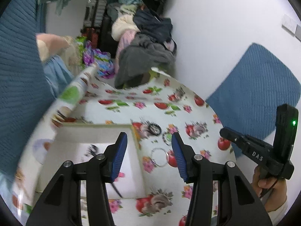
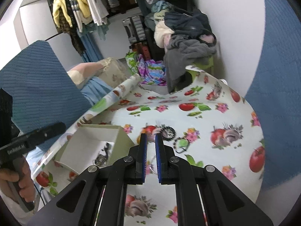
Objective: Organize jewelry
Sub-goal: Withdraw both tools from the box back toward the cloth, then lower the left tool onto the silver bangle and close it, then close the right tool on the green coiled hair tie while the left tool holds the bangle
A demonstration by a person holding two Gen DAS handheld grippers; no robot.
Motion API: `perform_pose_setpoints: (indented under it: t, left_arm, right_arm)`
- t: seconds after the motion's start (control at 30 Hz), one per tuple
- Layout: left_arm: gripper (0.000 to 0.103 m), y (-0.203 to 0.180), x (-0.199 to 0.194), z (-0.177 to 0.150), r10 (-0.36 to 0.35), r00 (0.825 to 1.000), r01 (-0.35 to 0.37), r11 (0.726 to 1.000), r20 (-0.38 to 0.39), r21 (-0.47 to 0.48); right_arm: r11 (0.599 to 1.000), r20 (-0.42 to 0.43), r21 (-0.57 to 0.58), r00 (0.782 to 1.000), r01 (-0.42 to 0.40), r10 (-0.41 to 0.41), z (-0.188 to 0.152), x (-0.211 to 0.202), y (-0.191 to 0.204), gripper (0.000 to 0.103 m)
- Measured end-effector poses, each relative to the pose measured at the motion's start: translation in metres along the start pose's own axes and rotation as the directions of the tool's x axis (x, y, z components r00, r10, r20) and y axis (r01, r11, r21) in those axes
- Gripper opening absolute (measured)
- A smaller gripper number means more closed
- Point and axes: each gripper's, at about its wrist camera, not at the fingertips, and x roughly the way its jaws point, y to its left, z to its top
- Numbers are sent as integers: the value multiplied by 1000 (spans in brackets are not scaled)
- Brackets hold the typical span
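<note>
A shallow white cardboard box (image 1: 97, 131) lies on the fruit-print tablecloth (image 1: 169, 180) with dark jewelry (image 1: 92, 150) inside; it also shows in the right wrist view (image 2: 88, 141). A thin silver ring bangle (image 1: 159, 157), a dark round bracelet (image 1: 155, 129) and a beaded bracelet (image 1: 166, 136) lie on the cloth right of the box. My left gripper (image 1: 149, 139) is open above the box's right wall and the bangle. My right gripper (image 2: 151, 141) hovers nearly closed with a narrow gap, holding nothing I can see. The dark bracelet (image 2: 168, 130) and beaded bracelet (image 2: 181, 143) lie just beyond it.
Blue cushions (image 1: 252, 94) (image 1: 17, 75) flank the table. A rolled end of the tablecloth (image 1: 75, 92) lies at the far left edge. A pile of clothes (image 1: 144, 43) and hanging garments (image 2: 80, 9) stand behind. The other handle (image 1: 263, 150) is at the right.
</note>
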Motion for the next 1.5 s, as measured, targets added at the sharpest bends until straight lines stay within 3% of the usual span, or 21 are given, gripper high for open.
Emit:
perform_pose_setpoints:
  t: [0.33,0.47,0.53,0.67,0.9,1.13,1.27,1.37,1.5]
  left_arm:
    - [50,-39,74,-39,-83,986,82,997,-147,-11]
    - [49,-53,104,-55,-88,977,88,996,-192,-9]
    - [49,-58,120,-61,-89,974,91,996,-207,-1]
    - [38,-60,156,-74,-86,965,86,996,-249,-11]
    - [32,-57,205,-85,-34,962,46,998,-273,38]
    - [32,-60,230,-89,17,964,15,993,-267,117]
    - [25,-61,235,-91,28,969,9,989,-244,149]
    - [4,-62,238,-92,39,970,0,987,-238,163]
    - [3,-60,238,-91,22,968,16,989,-251,150]
  right_arm:
    - [998,-88,52,996,25,-20,-18,34,-55,9]
    - [998,-124,54,992,20,-13,-19,62,-74,23]
    - [998,-151,52,988,20,-12,-19,78,-83,23]
    - [1000,-195,20,981,20,-16,-19,110,-95,23]
    - [997,-247,69,969,41,-23,-25,143,-123,23]
    - [999,-265,44,964,26,-13,-26,165,-125,23]
    - [999,-277,38,961,10,1,-27,176,-123,23]
    - [999,-283,34,959,2,8,-29,183,-122,23]
    - [999,-298,37,955,-2,13,-31,192,-121,23]
